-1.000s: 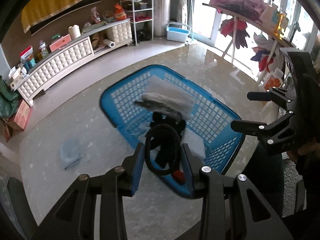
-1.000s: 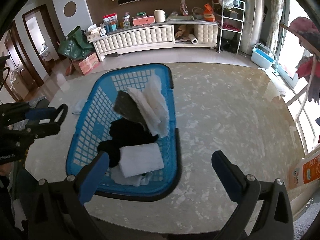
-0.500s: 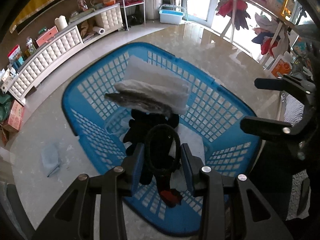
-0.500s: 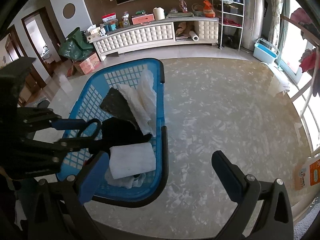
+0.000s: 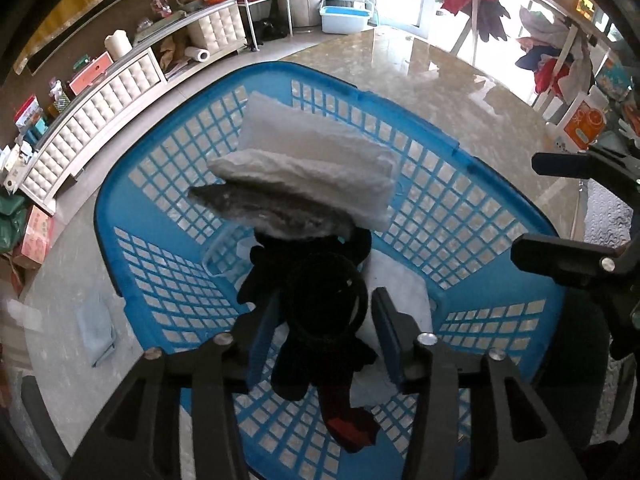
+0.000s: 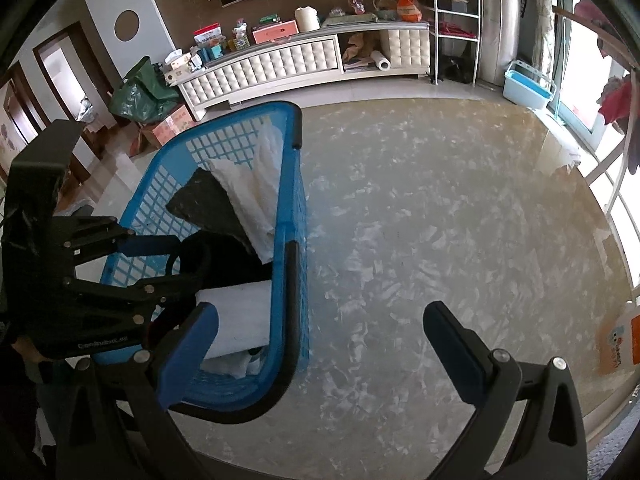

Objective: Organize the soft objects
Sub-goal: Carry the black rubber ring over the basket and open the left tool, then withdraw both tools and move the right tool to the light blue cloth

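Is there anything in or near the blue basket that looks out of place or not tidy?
Mostly tidy. In the blue basket the white folded cloth and the grey cloth lean on edge, not flat. A small pale blue cloth lies alone on the table, outside the basket.

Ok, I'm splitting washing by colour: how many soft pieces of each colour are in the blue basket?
White cloths: 4
Grey cloth: 1
Black cloth: 1
Black ring: 1
Red piece: 1
Total: 8
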